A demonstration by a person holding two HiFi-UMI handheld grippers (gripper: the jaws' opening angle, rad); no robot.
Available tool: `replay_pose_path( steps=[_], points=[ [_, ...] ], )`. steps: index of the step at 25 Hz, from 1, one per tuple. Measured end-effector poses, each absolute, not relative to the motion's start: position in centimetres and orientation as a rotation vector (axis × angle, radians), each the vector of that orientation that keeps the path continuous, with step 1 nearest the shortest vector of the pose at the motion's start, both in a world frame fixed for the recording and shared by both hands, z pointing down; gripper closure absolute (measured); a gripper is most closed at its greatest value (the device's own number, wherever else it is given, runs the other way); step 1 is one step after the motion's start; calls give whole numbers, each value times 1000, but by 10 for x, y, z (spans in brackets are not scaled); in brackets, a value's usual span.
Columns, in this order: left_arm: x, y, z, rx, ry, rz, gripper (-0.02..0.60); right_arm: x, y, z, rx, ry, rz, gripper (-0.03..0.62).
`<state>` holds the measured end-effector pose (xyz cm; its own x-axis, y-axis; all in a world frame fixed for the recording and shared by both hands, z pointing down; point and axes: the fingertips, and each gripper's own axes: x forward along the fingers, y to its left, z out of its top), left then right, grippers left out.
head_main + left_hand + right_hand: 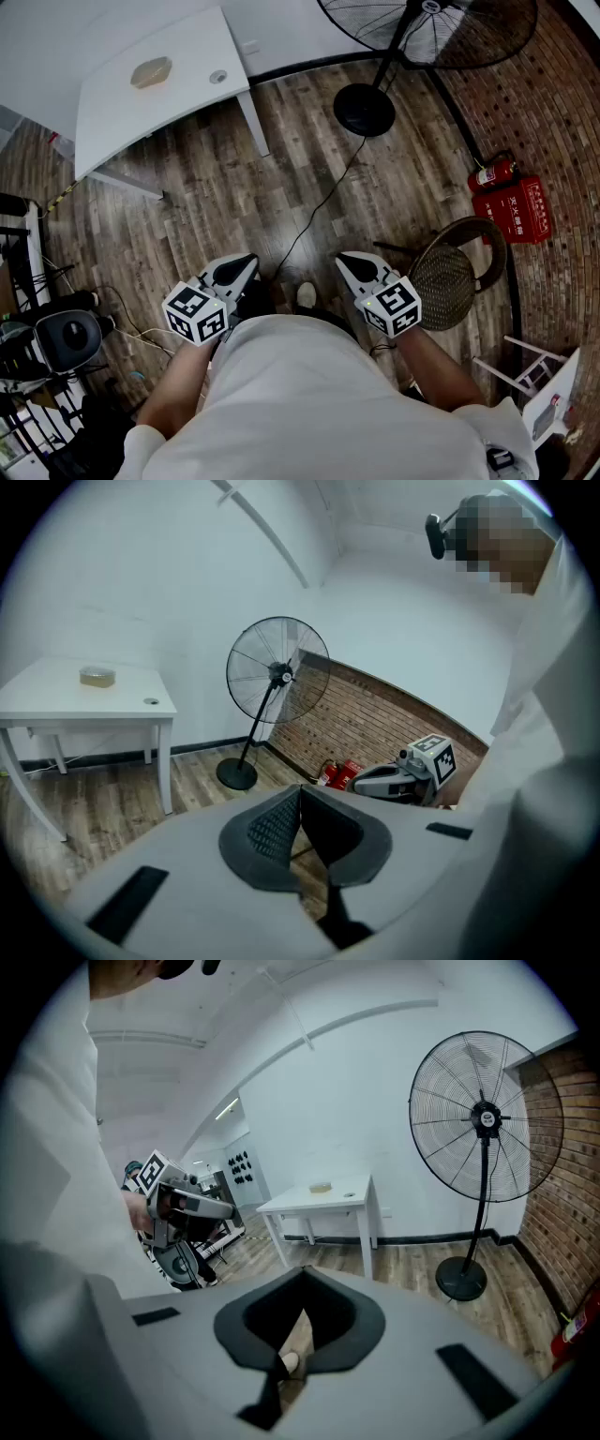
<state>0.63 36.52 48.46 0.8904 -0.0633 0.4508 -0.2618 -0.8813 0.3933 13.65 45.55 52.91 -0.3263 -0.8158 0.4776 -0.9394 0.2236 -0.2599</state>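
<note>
My left gripper [239, 266] and right gripper [354, 262] are held close to the person's body, above the wooden floor. Both are shut with nothing between the jaws. In the left gripper view the dark jaws of the left gripper [300, 794] meet at the tip, and the right gripper [403, 775] shows beyond them. In the right gripper view the right gripper [304, 1274] is likewise closed tip to tip, with the left gripper [178, 1204] off to its left. A white table [159, 103] stands ahead to the left and bears a tape roll [151, 72].
A standing fan [427, 28] with a round black base [364, 110] is ahead on the right, and its cable [319, 211] trails across the floor. A wicker chair [450, 272] and a red fire extinguisher [492, 174] stand by the brick wall. Dark equipment [66, 337] sits at the left.
</note>
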Motion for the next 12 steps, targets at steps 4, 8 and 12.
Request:
replay_pose_path(
  steps=[4, 8, 12],
  points=[
    [-6, 345, 492, 2621, -283, 631, 564, 131, 431, 536, 1660, -2256, 762, 588],
    [-14, 324, 498, 2627, -268, 637, 564, 118, 394, 536, 1611, -2265, 739, 588],
    [-5, 288, 500, 2644, -239, 610, 563, 116, 353, 536, 1581, -2256, 730, 588]
  ],
)
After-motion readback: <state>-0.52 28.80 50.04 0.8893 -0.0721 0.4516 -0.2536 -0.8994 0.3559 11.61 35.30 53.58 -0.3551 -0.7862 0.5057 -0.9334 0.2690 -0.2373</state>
